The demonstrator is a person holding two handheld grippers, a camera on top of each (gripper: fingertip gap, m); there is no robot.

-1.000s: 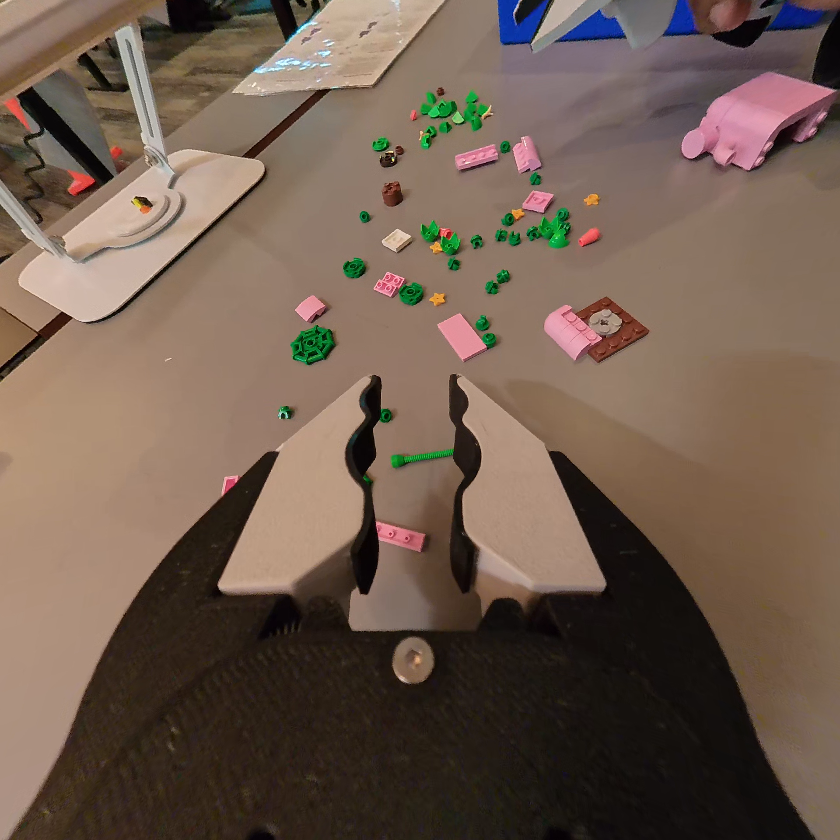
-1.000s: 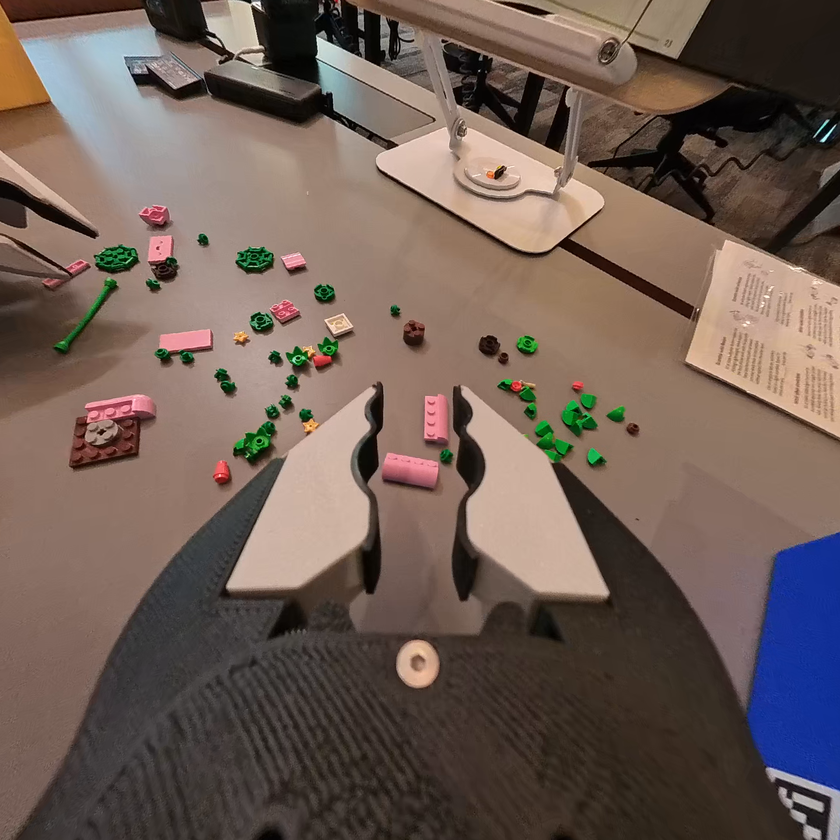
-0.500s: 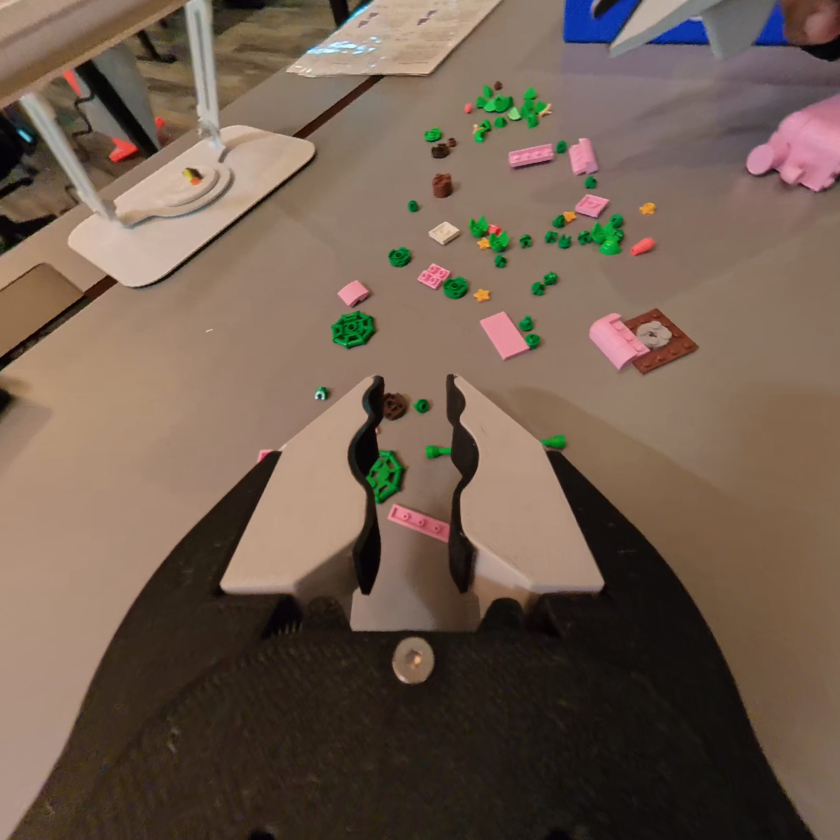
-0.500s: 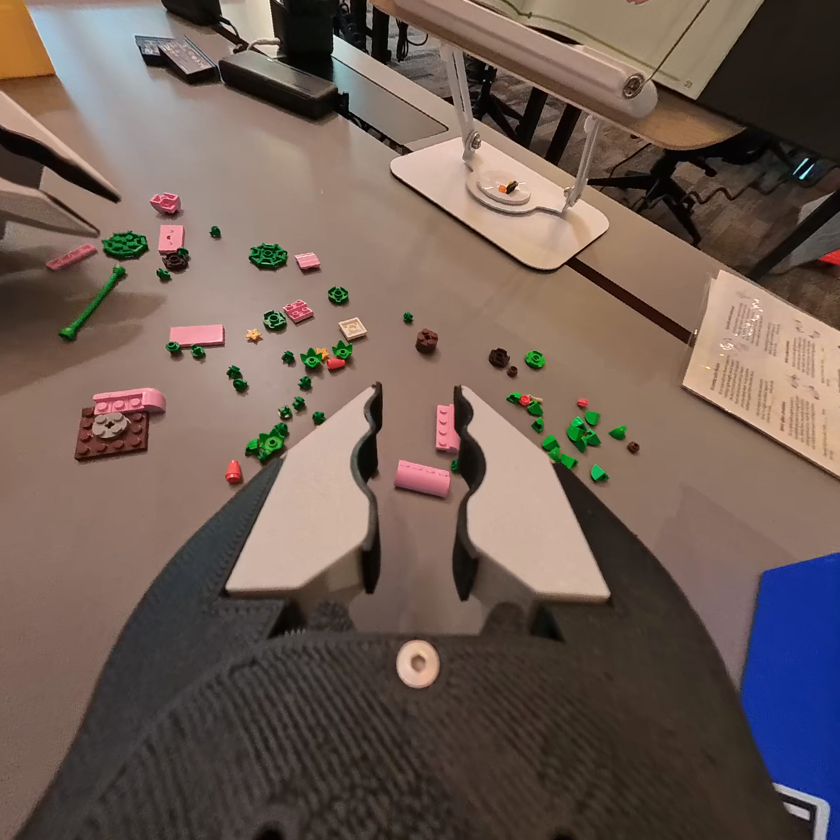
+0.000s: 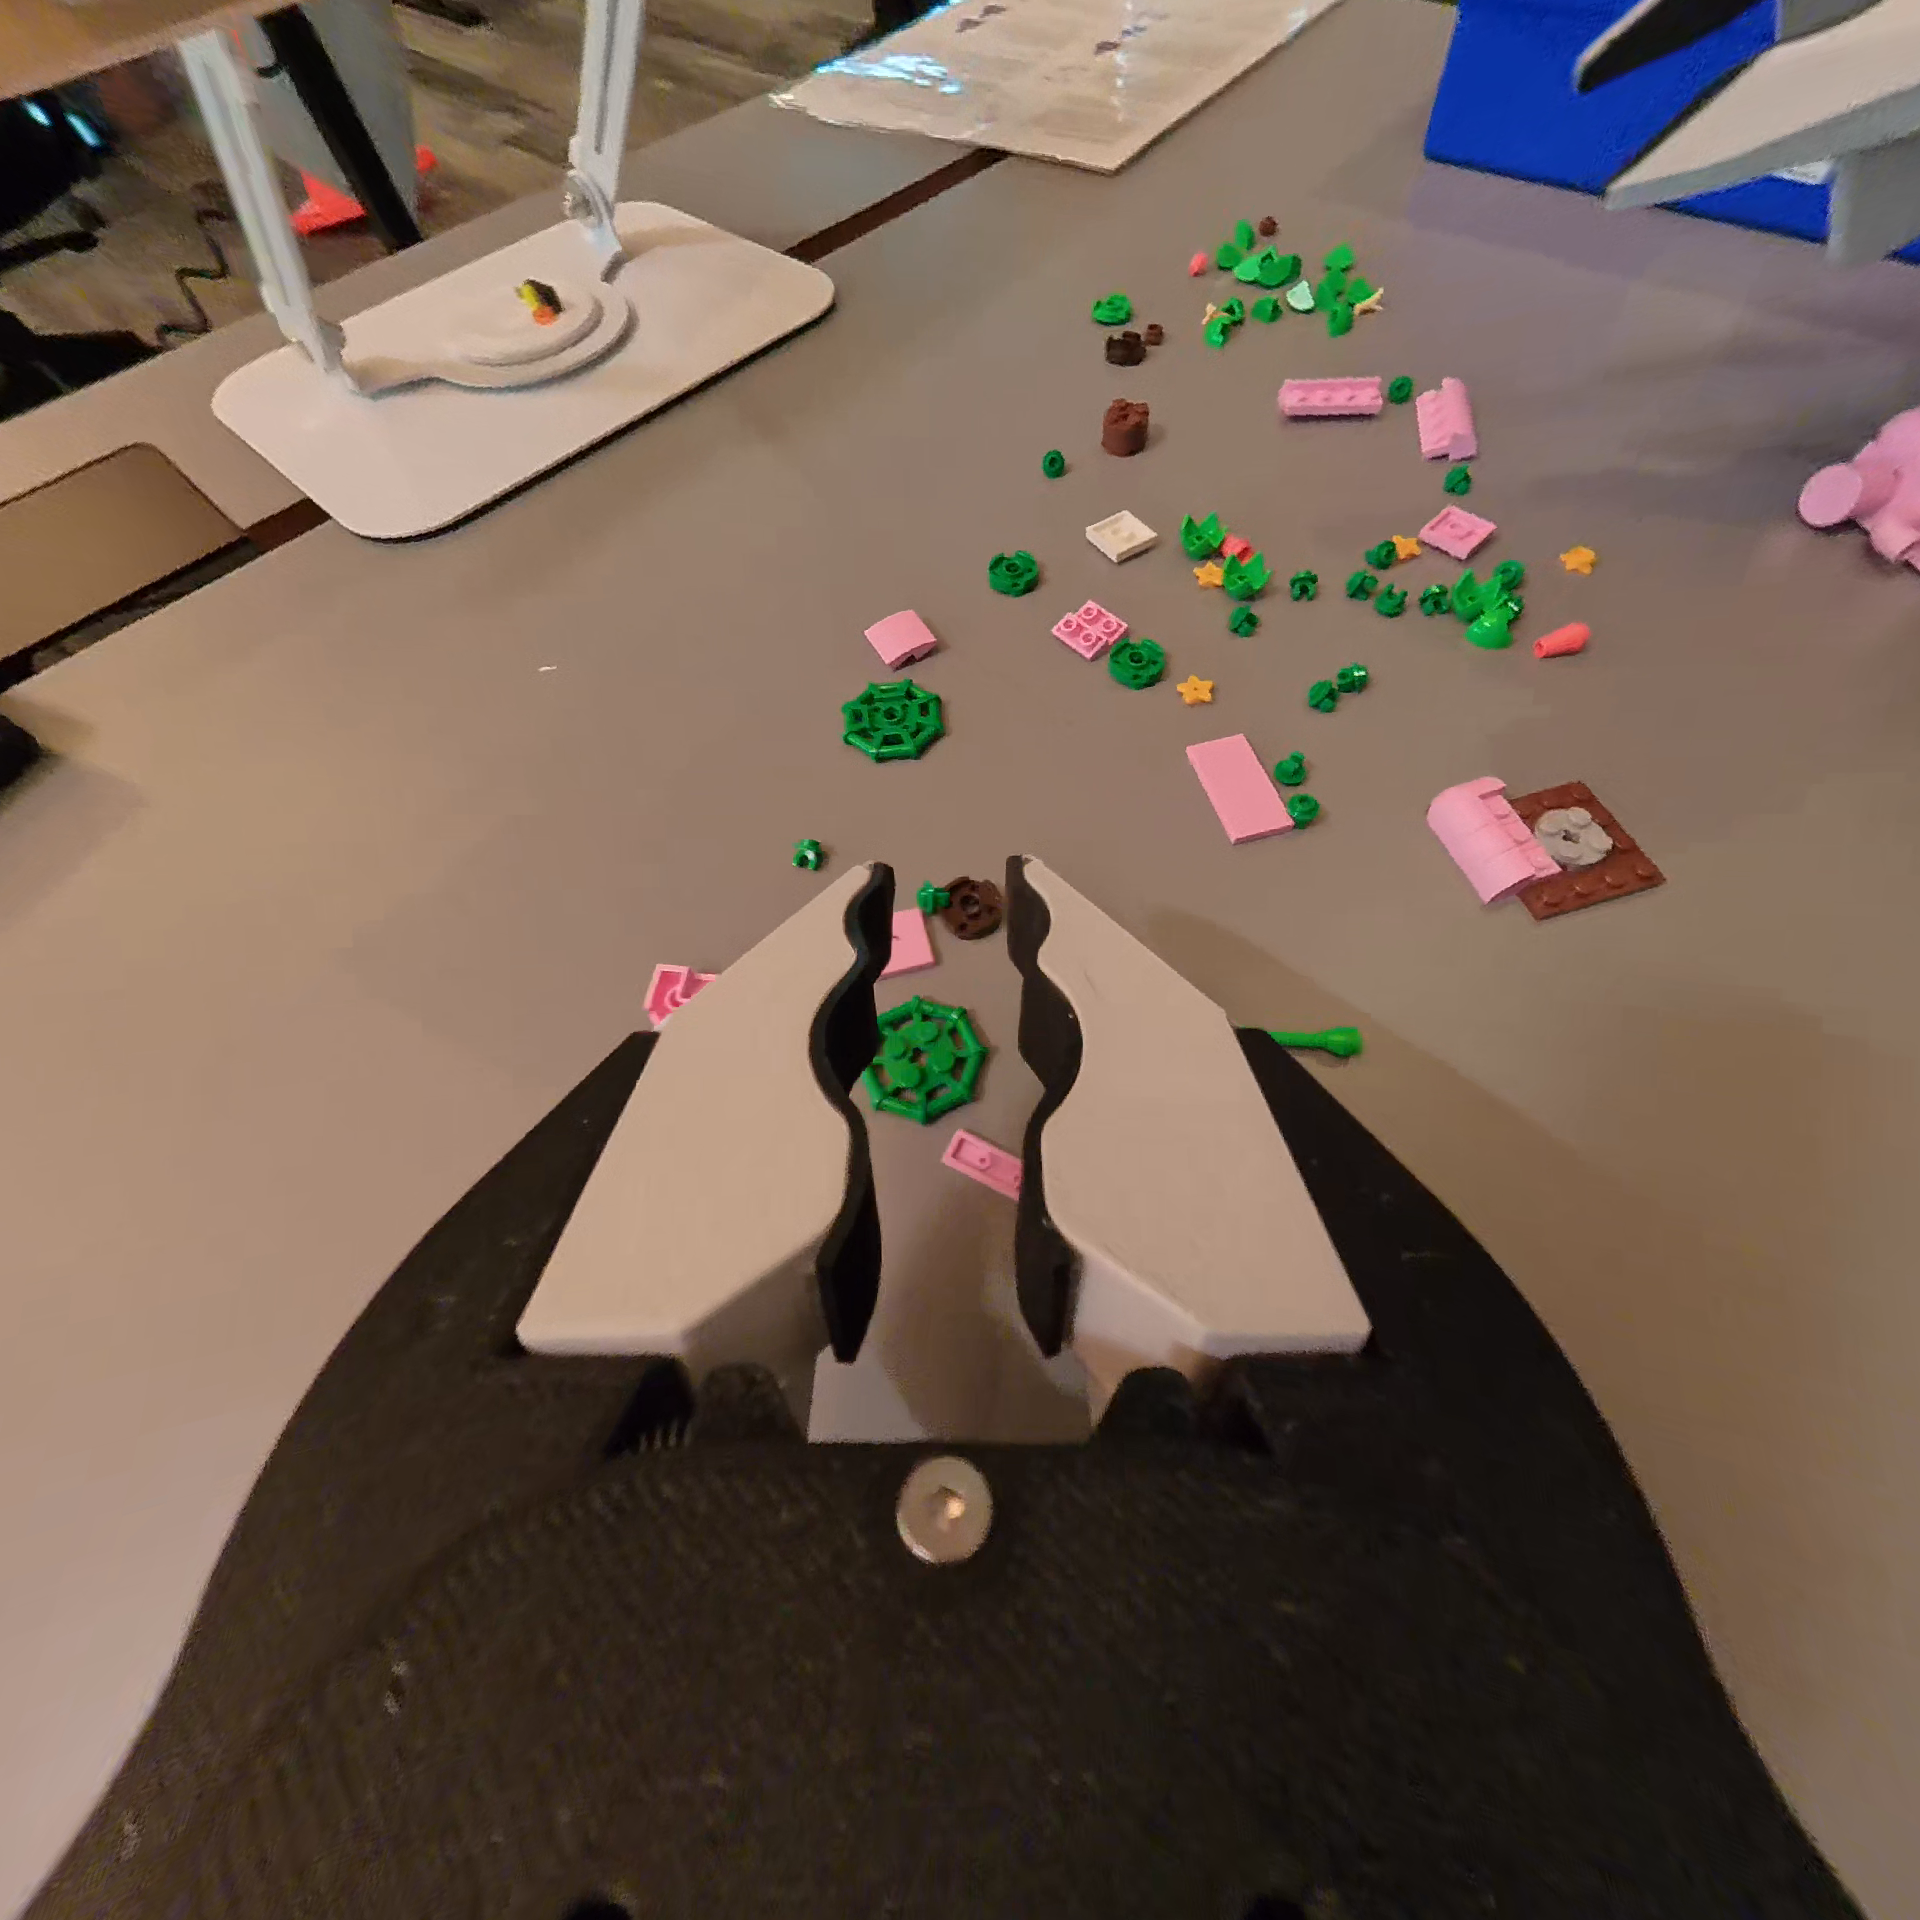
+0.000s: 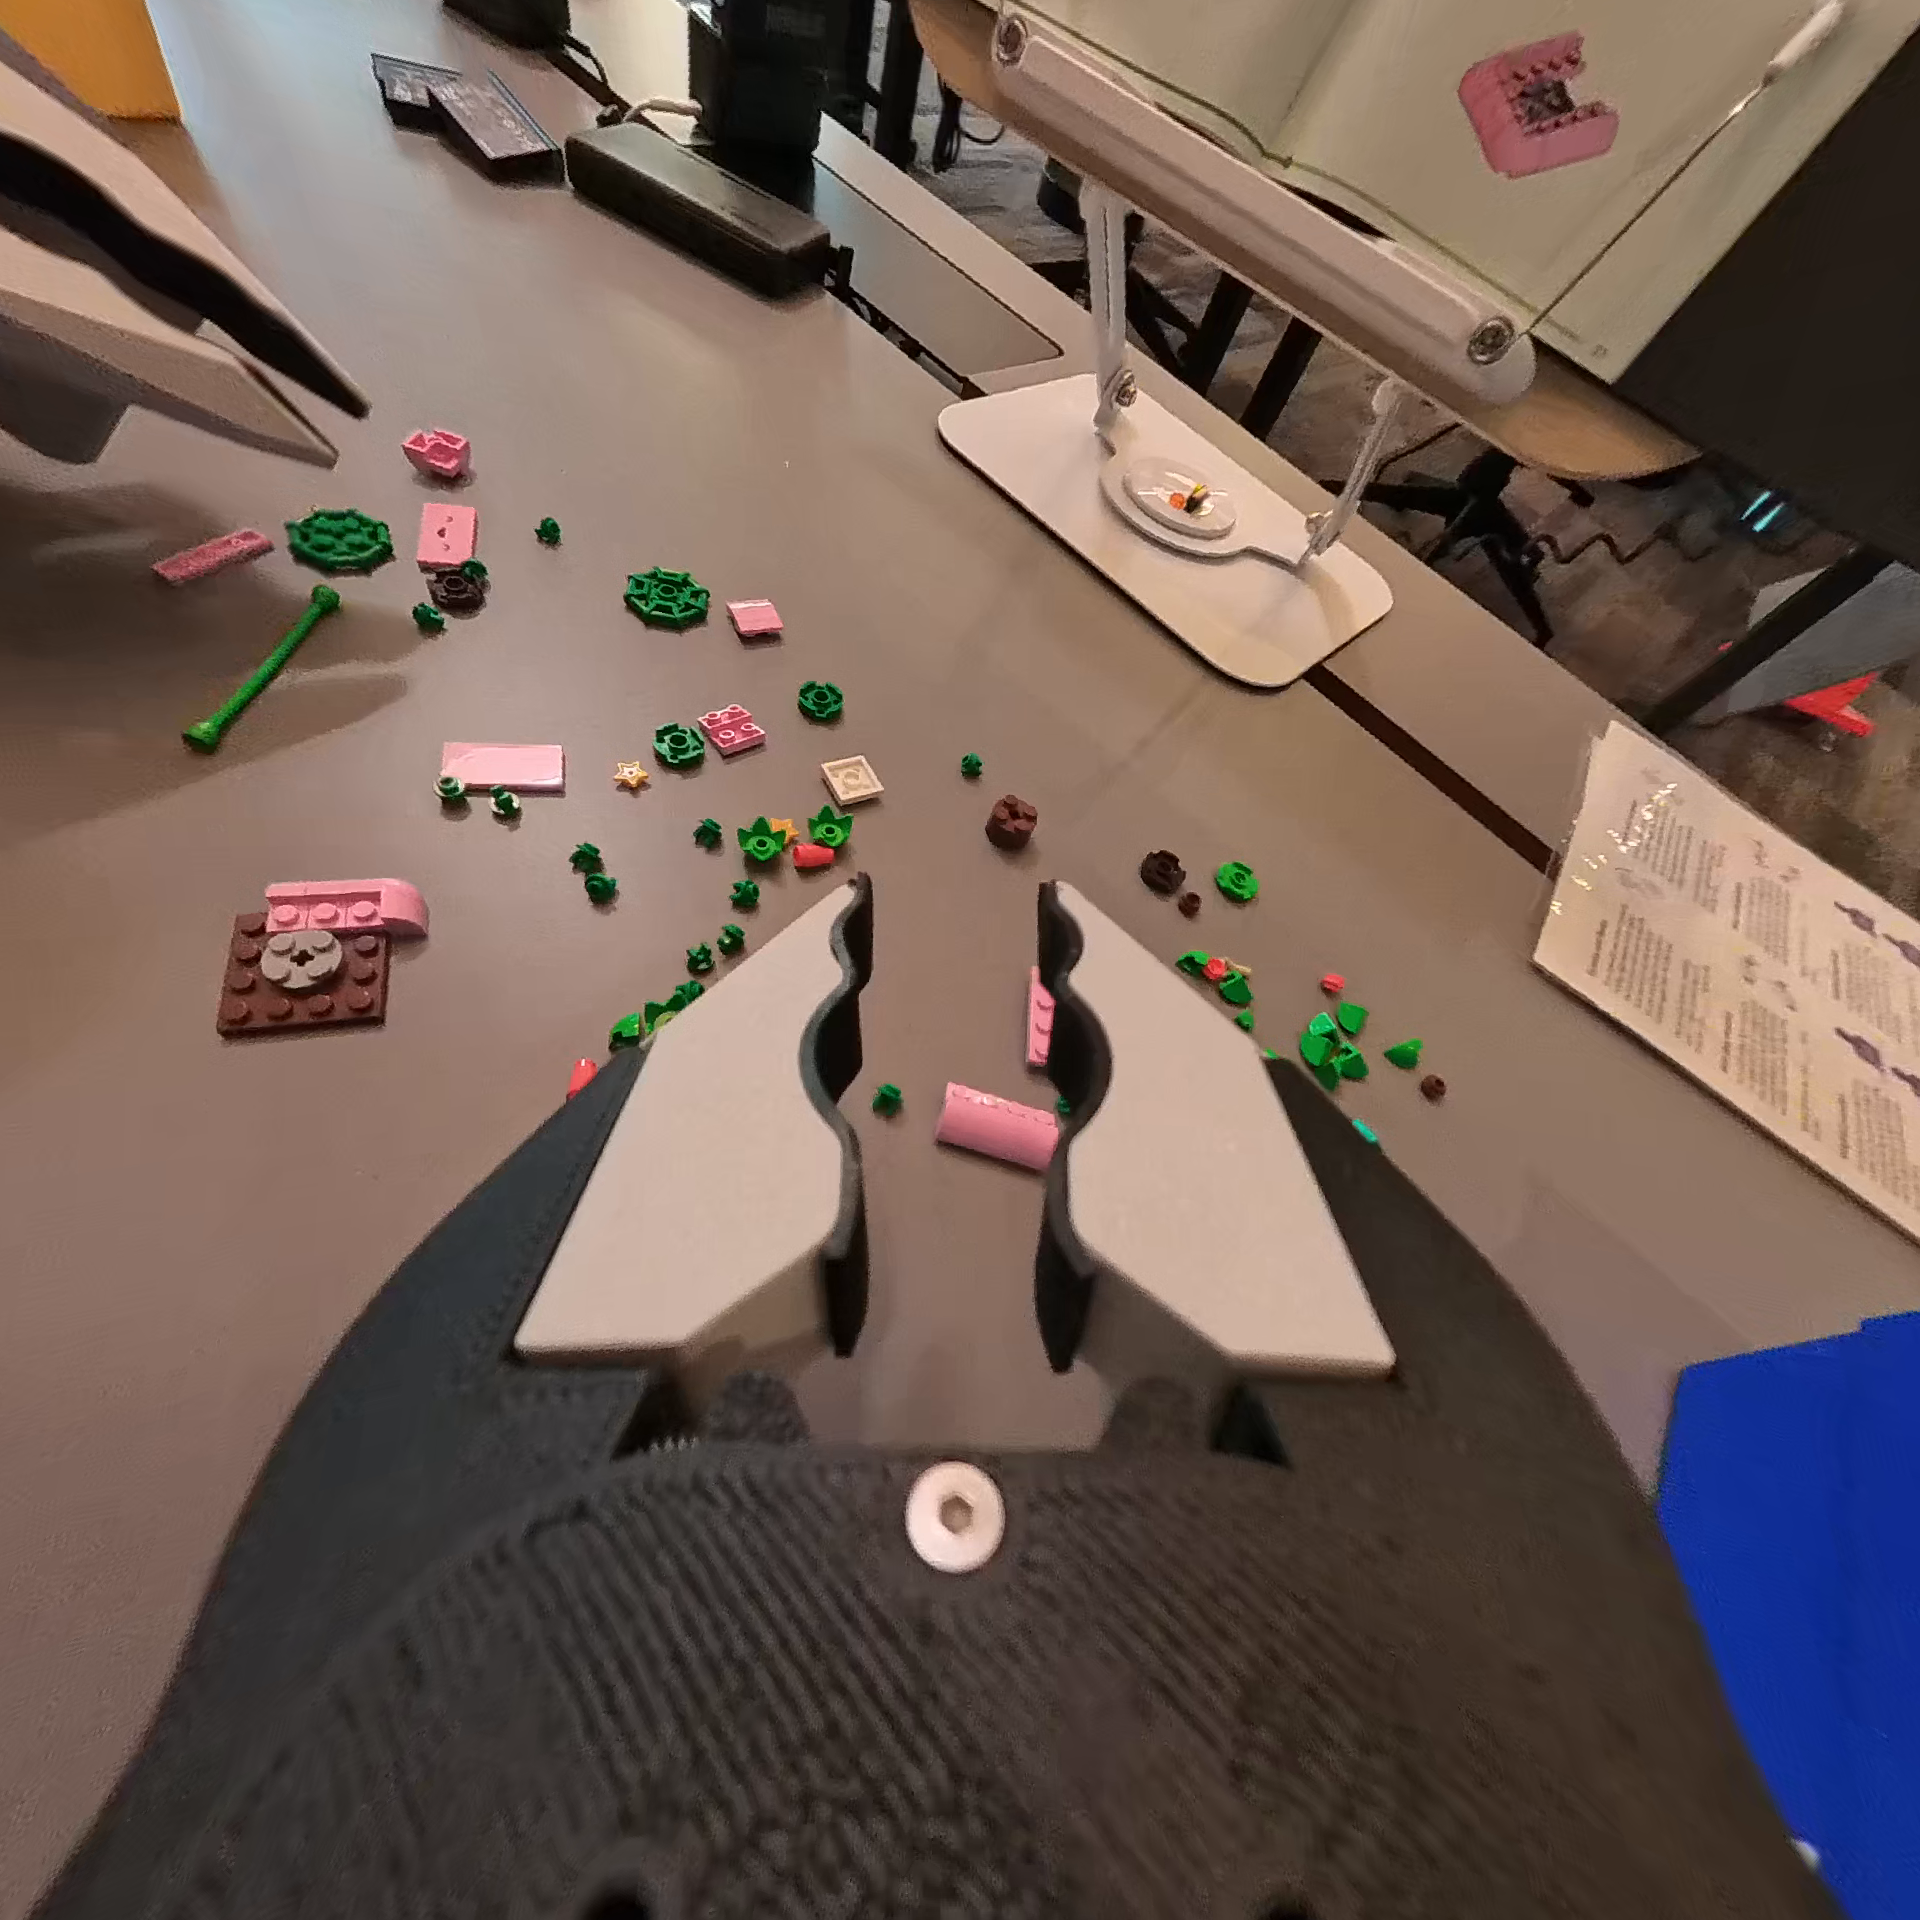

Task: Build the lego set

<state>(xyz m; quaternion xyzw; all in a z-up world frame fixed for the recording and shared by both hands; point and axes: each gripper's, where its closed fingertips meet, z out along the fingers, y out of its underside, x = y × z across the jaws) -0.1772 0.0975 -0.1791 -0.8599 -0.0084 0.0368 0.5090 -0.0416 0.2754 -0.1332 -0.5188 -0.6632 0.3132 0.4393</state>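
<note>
Many small green, pink and brown lego pieces lie scattered on the grey table (image 5: pixel 416 831). My left gripper (image 5: pixel 948 878) is open and empty above a green web-shaped round piece (image 5: pixel 925 1060), a thin pink plate (image 5: pixel 982 1162) and a brown round piece (image 5: pixel 971 907). My right gripper (image 6: pixel 954 902) is open and empty above a pink curved brick (image 6: pixel 995 1124) and a pink plate (image 6: pixel 1037 1018). A brown plate with a grey round piece and a pink curved brick (image 5: pixel 1558 847) lies to the right in the left wrist view; it also shows in the right wrist view (image 6: pixel 307 966). A pink built body (image 5: pixel 1870 504) lies at the far right.
A white stand base (image 5: pixel 520 364) sits at the table's far edge; it also shows in the right wrist view (image 6: pixel 1174 520). An instruction sheet (image 6: pixel 1745 966), a blue box (image 6: pixel 1808 1538), a long green rod (image 6: pixel 265 665) and black devices (image 6: pixel 696 208) lie around. There is about 25 centimeters between the tips of the two grippers. Measured from the fingertips, the green web-shaped round piece (image 5: pixel 925 1060) is 4 centimeters or so from the left gripper and 25 centimeters from the right. It is also in sight in the right wrist view (image 6: pixel 316 523). To the thin pink plate (image 5: pixel 982 1162): left tips about 6 centimeters, right tips about 25 centimeters. It turns up in the right wrist view (image 6: pixel 234 544) as well. Measured from the fingertips, the pink curved brick (image 6: pixel 995 1124) is 9 centimeters or so from the right gripper and 25 centimeters from the left. Look for it in the left wrist view (image 5: pixel 1451 411) too.
My left gripper has drawn back and turned left, so the green web piece and the brown round piece now lie between its fingers. My right gripper has moved forward over the pink bricks and opened wider.
</note>
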